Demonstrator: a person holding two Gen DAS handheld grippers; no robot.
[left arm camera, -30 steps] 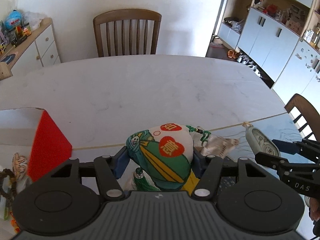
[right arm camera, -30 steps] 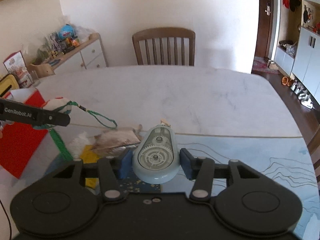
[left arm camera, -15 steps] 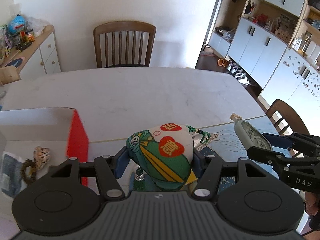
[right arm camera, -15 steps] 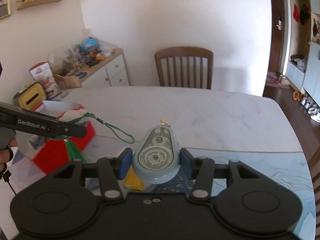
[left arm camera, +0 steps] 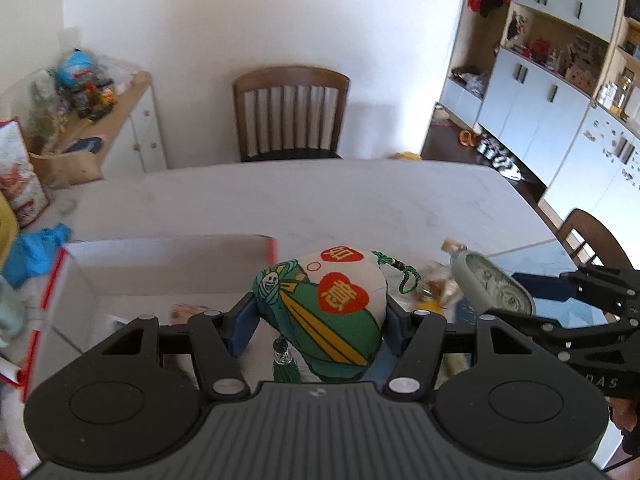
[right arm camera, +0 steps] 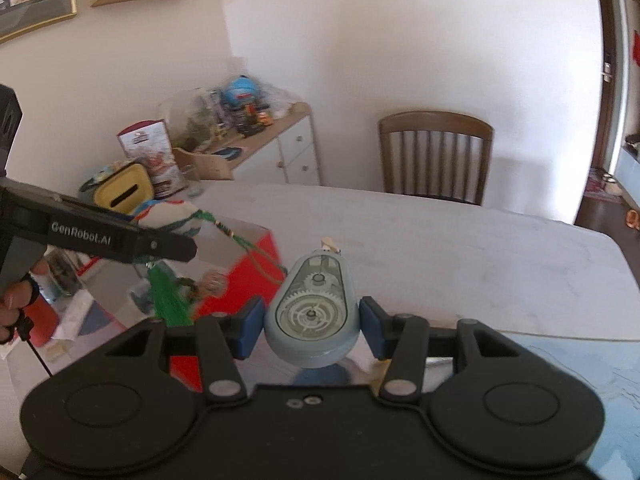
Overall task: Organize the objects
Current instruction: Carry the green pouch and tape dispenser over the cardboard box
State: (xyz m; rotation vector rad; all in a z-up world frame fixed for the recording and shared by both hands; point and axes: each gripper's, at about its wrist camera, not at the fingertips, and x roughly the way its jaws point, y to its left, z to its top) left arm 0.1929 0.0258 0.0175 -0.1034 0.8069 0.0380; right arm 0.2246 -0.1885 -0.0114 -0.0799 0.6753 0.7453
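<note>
Two grippers, two catches, both held up off the table: the left gripper (left arm camera: pixel 320 316) has its blue pads clamped on a stuffed fabric sachet (left arm camera: pixel 324 312), green and white with red hearts bearing yellow characters, a green cord (left arm camera: pixel 404 276) looping off its right side and a green tassel (left arm camera: pixel 285 368) dangling beneath, close to the gripper body. Just ahead of that gripper and to its left sits an open white box with red edging (left arm camera: pixel 160 264), a few small items inside too blurred to name. Over on the right, the right gripper (right arm camera: pixel 312 324) pinches a pale blue correction tape dispenser (right arm camera: pixel 314 312) between its blue pads, clear window facing the camera with the white gears showing, nose pointing away. From the left wrist view that dispenser (left arm camera: pixel 492 284) hangs to the right of the sachet, near it but apart. From the right wrist view the left gripper (right arm camera: pixel 160 246) reaches in from the left, sachet (right arm camera: pixel 172 216) and tassel (right arm camera: pixel 168 300) poised over the red-sided box (right arm camera: pixel 248 276). Beneath both tools spreads the white marble table (left arm camera: pixel 320 200), with a blue patterned mat (right arm camera: pixel 580 360) under the right gripper. Beyond the table's far edge stands a wooden slat-back chair (left arm camera: pixel 290 114), and off to the left a cluttered white sideboard (left arm camera: pixel 132 120).
</note>
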